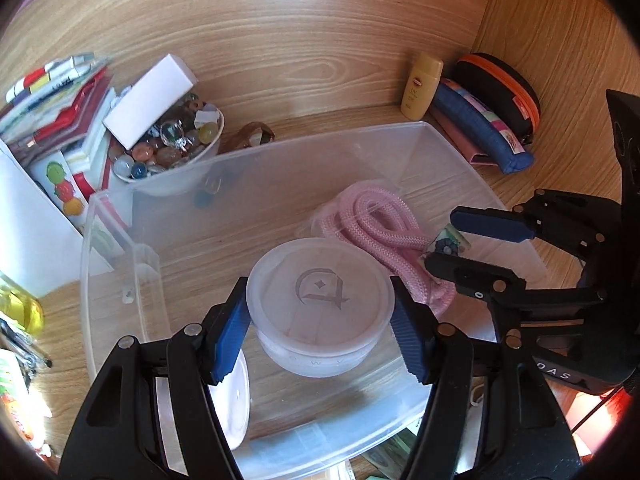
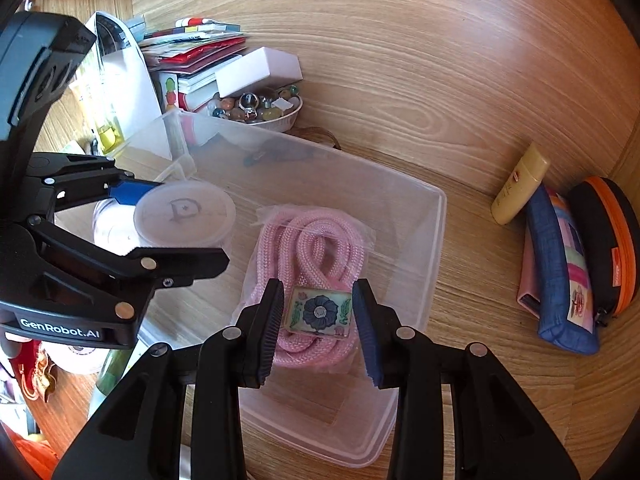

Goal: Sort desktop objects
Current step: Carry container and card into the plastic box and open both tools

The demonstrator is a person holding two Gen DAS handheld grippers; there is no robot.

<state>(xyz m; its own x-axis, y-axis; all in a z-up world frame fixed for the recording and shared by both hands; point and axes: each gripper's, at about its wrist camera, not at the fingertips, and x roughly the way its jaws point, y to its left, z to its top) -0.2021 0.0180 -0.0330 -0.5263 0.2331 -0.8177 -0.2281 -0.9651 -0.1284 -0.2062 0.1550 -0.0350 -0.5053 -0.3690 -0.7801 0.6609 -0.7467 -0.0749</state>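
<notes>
Both claws hang over the clear bin, each clenched on 1 thing. The left gripper grasps the round frosted tub across its width, above the bin floor. The right gripper clamps the floral tile, long axis spanning its pads, directly above the pink rope.

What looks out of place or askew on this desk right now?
The white box sits tilted on the heaped bowl of marbles, propped rather than flat. Beside it, the stack of booklets is fanned and uneven. Nothing looks spilled or damaged.
</notes>
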